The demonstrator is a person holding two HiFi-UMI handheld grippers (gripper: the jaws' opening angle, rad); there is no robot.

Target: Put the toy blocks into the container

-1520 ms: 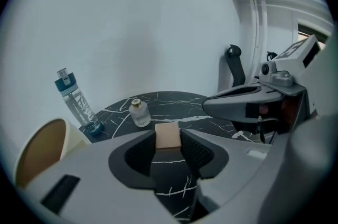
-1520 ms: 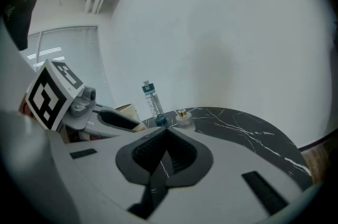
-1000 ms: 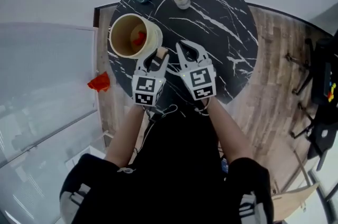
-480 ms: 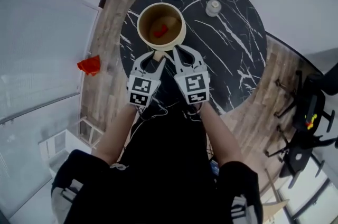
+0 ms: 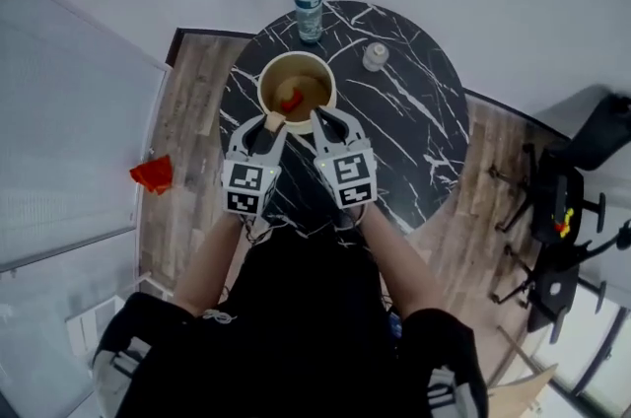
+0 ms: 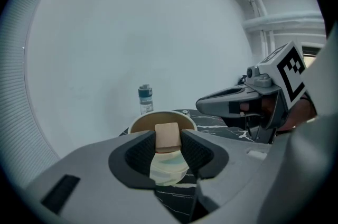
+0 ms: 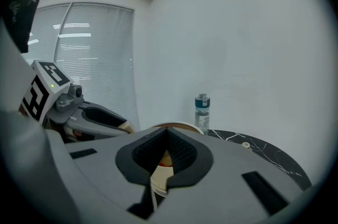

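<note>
A cream round container (image 5: 268,77) stands on the black marble table (image 5: 414,130) with a red block (image 5: 289,102) inside it. My left gripper (image 5: 273,121) is shut on a tan wooden block (image 5: 275,123), its tips at the container's near rim. In the left gripper view the tan block (image 6: 167,136) sits clamped between the dark pads (image 6: 140,154), with the container (image 6: 138,123) right behind it. My right gripper (image 5: 318,118) is shut with nothing in it, beside the left one at the rim; its closed pads (image 7: 179,153) show in the right gripper view.
A water bottle (image 5: 308,9) stands at the table's far edge and a small white jar (image 5: 375,56) to its right. A red object (image 5: 151,174) lies on the wooden floor at the left. Black stands (image 5: 552,219) are at the right.
Both grippers have come up to the container's near rim, the left still holding the tan block. The head view has swung, so the table sits more centred.
</note>
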